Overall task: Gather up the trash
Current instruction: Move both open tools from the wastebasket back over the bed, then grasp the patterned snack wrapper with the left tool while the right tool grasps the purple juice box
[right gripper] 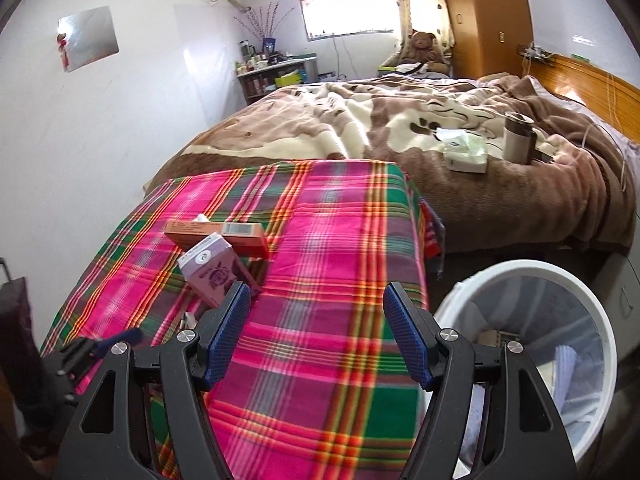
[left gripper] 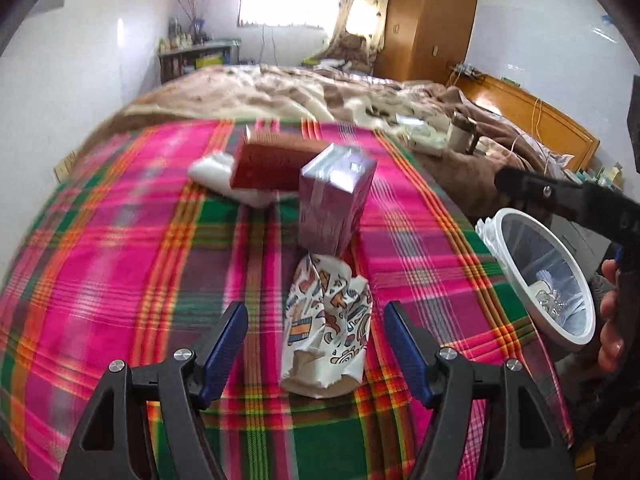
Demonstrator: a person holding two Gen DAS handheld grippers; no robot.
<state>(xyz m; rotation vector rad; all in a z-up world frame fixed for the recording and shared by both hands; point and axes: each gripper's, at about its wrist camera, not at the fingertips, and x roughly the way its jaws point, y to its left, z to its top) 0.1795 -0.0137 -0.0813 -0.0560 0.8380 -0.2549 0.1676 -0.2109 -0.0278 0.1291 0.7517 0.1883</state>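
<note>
On the plaid-covered table (left gripper: 120, 240) lie a crumpled patterned paper cup (left gripper: 326, 328), a purple carton (left gripper: 334, 200), a red-orange box (left gripper: 272, 164) and white crumpled paper (left gripper: 216, 172). My left gripper (left gripper: 316, 344) is open, its blue pads on either side of the crumpled cup, not touching it. My right gripper (right gripper: 316, 332) is open and empty above the table's right part (right gripper: 320, 240), beside the white trash bin (right gripper: 532, 276). The carton (right gripper: 212, 276) and box (right gripper: 224, 236) show left of it. The bin also shows in the left view (left gripper: 540, 268).
A bed with a brown blanket (right gripper: 400, 128) lies behind the table, with a tissue pack (right gripper: 466, 156) and a tumbler (right gripper: 518, 136) on it. A wooden wardrobe (left gripper: 432, 20) stands at the back. The bin holds some trash in a liner.
</note>
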